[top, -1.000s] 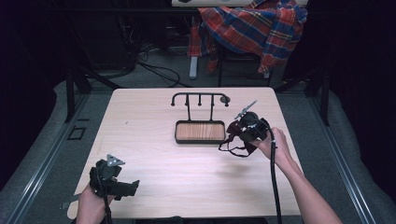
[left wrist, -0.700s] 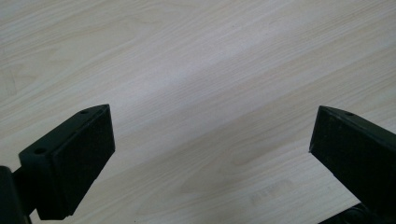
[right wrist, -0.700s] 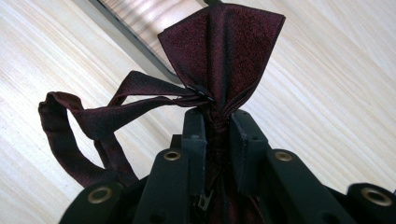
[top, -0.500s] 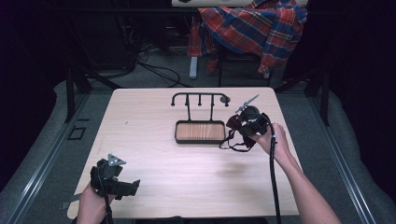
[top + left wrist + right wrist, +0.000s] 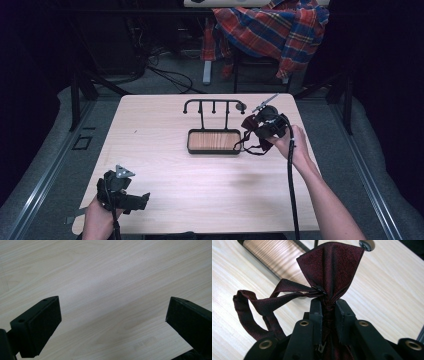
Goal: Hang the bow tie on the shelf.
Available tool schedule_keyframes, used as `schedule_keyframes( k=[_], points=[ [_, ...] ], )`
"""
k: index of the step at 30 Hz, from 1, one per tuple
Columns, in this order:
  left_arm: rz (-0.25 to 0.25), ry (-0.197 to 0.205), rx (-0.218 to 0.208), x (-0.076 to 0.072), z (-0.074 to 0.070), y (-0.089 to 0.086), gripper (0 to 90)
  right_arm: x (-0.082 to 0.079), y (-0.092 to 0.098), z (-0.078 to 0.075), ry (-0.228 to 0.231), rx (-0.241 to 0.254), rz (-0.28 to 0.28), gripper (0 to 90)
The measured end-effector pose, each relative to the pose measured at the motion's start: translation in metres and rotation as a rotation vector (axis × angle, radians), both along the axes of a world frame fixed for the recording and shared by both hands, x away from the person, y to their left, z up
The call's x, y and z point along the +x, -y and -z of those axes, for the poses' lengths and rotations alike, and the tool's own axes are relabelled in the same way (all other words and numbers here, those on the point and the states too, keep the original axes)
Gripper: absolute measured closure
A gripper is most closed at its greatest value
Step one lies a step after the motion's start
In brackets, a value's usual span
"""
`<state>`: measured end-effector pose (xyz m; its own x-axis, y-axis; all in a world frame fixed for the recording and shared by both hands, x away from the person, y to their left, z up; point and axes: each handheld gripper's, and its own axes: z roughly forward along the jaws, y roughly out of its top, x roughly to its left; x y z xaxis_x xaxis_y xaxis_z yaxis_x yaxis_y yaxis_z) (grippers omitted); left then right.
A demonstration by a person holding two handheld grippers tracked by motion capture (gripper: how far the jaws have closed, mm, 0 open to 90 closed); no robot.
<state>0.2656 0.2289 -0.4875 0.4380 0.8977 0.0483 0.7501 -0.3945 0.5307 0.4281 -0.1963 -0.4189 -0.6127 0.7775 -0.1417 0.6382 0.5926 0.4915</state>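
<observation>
The right gripper [image 5: 260, 127] is clamped on a dark red bow tie [image 5: 329, 272] at its knot, with one wing fanning out beyond the jaws and the neck strap [image 5: 257, 307] hanging in a loop to one side. The bow tie is held above the table [image 5: 165, 125], just right of the black stand [image 5: 214, 125], whose wooden tray [image 5: 212, 141] sits below a rail of hooks [image 5: 214, 102].

The step in hand appears to be hanging the bow tie on the rail.

1. Keep the grip on the knot firm; the fabric looks slippery and could slide out.
2. Raise the strap loop clear of the tray edge so it does not snag.
3. Bring the open loop, not the wing, toward a hook.
4. Release only once the strap bears on the hook.

The left gripper [image 5: 122, 192] rests at the near left corner of the table, jaws wide apart and holding nothing. It is free to steady the stand if the light frame tips.
</observation>
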Motion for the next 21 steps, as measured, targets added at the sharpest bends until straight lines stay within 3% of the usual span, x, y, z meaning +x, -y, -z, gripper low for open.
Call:
schedule_keyframes(
  k=[21],
  points=[
    [0.004,0.001,-0.002,0.0,0.0,0.0,0.1,0.011,0.0,-0.032,0.092,0.043,0.034,77.3]
  ],
)
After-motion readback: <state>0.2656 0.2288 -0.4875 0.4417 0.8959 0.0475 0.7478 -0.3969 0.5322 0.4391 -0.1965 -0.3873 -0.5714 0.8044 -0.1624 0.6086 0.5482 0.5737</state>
